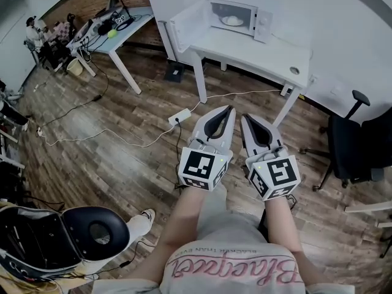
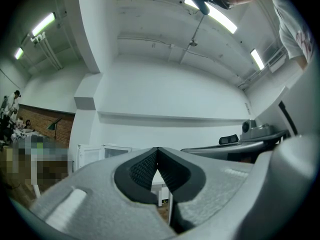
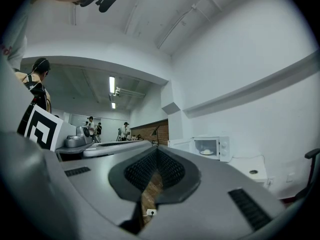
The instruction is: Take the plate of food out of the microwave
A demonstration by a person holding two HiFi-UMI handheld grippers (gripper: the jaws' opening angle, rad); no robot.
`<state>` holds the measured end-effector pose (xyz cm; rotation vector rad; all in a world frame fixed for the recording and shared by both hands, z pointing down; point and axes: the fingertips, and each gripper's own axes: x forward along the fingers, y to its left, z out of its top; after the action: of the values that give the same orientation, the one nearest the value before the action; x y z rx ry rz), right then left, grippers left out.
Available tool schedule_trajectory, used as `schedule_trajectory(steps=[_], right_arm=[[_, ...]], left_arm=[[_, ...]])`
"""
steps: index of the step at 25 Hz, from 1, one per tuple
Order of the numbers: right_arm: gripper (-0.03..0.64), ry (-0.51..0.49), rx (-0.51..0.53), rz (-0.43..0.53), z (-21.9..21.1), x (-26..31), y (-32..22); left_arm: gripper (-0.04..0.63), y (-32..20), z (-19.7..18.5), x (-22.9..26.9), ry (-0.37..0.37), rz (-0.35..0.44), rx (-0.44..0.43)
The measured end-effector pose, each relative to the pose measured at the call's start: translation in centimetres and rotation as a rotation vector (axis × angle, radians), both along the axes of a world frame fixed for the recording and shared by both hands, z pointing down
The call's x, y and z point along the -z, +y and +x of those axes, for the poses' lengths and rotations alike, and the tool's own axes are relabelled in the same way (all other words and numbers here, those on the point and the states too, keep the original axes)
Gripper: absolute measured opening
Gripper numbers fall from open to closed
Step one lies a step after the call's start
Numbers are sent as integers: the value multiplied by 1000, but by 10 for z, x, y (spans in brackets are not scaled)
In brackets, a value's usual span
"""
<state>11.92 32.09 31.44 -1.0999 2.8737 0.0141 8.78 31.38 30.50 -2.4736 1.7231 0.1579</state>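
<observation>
Left gripper [image 1: 230, 109] and right gripper [image 1: 245, 117] are both empty, each with its jaws pressed together at the tips. They are held side by side, well short of the microwave [image 1: 239, 17] and pointing roughly toward it.

Several things could go wrong from here. Closed jaws cannot take a rim, so arriving at the microwave without opening them would only push the plate of food [image 1: 233, 21] deeper into the cavity. The door [image 1: 187, 26] stands swung wide to the left of the microwave, and a left gripper coming in carelessly could knock it. A power strip [image 1: 180, 116] and its cable lie on the floor in front of the microwave, between it and the person, and they could catch a foot. Once the plate is gripped, a one-sided pinch on a thin rim may let it tip, and the food could slide off as it clears the opening.

The plate sits inside the microwave, on its floor, visible through the open front. It looks small, pale and round, with a low whitish mound of food on it; finer detail is too small to tell.
</observation>
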Motion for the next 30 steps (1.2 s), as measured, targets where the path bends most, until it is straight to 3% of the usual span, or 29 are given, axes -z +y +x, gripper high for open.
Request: schedule_trajectory(steps=[17, 30], right_arm=[[11, 31, 11, 7, -32, -2, -72], [11, 35, -17, -1, -68, 3, -156]], left_arm=[[5, -81, -24, 3, 4, 5, -18], [5, -165, -60, 12, 8, 9, -38]])
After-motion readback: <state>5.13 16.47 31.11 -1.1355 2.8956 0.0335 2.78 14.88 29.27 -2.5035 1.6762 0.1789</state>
